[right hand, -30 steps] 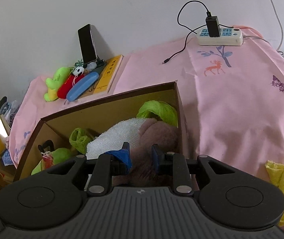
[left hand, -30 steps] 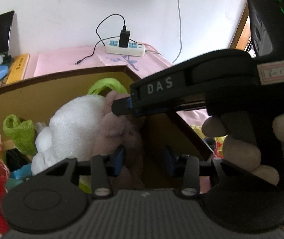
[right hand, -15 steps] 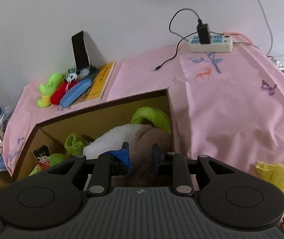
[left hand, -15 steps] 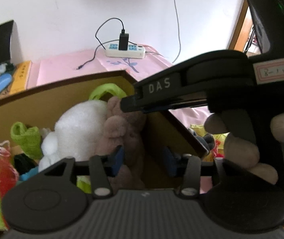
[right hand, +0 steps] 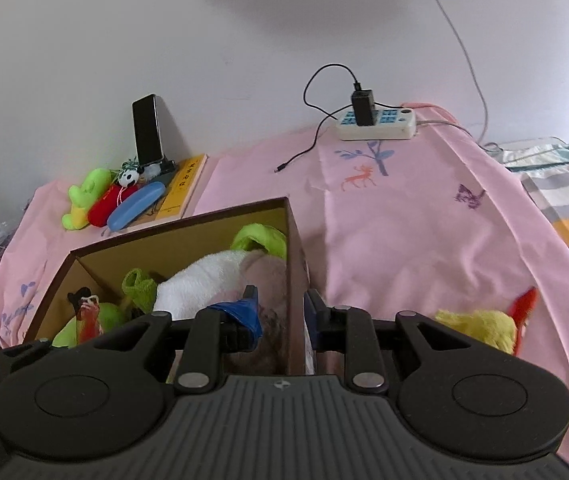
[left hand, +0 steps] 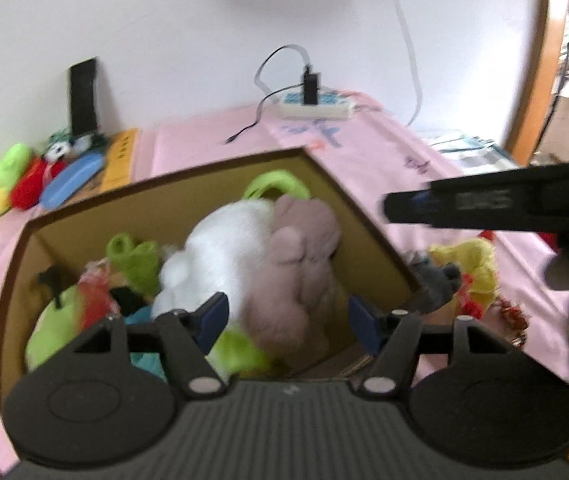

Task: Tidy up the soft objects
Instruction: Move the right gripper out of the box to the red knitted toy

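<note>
The left gripper (left hand: 288, 320) hangs over the open cardboard box (left hand: 368, 220), its blue-padded jaws opening; the pinkish-brown plush (left hand: 296, 268) lies between and below them, and the pads do not press it. The right gripper (right hand: 280, 316) straddles the box's right wall, jaws parted only narrowly; whether the pads touch the card I cannot tell.

Inside the box the soft things are packed close: the velvety pink plush against a fluffy white plush (left hand: 220, 252), lime-green knitted pieces (left hand: 132, 256), and a green and red toy (left hand: 72, 316) at the left.

Outside the box's right wall, on the pink printed cloth (right hand: 424, 240), lie a grey toy (left hand: 440, 276) and a nubbly yellow plush (right hand: 480, 328).

Farther back, near the white wall, sit a green plush (right hand: 84, 196), a red one (right hand: 108, 208), a smooth blue case (right hand: 136, 206), a yellow book (right hand: 184, 184), an upright black phone (right hand: 146, 128) and a white power strip (right hand: 380, 124).
</note>
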The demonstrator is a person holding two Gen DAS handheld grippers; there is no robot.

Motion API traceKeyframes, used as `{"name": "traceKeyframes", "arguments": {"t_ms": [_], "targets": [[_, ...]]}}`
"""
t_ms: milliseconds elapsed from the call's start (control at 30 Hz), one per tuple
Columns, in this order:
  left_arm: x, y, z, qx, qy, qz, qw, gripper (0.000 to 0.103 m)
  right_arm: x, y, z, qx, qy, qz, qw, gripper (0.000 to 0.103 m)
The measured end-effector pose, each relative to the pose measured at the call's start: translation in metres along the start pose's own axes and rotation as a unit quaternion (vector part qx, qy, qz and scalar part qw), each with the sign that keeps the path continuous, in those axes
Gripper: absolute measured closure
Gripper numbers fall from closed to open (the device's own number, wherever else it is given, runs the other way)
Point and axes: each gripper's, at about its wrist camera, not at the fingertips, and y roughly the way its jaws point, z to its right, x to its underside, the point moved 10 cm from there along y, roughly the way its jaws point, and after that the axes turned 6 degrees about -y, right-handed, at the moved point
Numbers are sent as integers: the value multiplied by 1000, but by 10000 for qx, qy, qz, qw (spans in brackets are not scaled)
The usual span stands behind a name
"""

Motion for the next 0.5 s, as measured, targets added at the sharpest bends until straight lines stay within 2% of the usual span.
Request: {"name": "traceKeyframes", "arguments": {"t_ms": [100, 233, 500], "targets": [[6, -1, -9, -384, -94, -101, 9992, 36, 7, -9, 3, -54, 67, -20, 10000, 96], [8, -6, -19, -686, -256, -185, 9971, 35, 16, -21, 4, -87, 4, -6, 10000, 96], [9, -20, -17, -1003, -296, -174, 9944, 34, 30, -38, 12, -184, 57, 13, 9998, 95]]}}
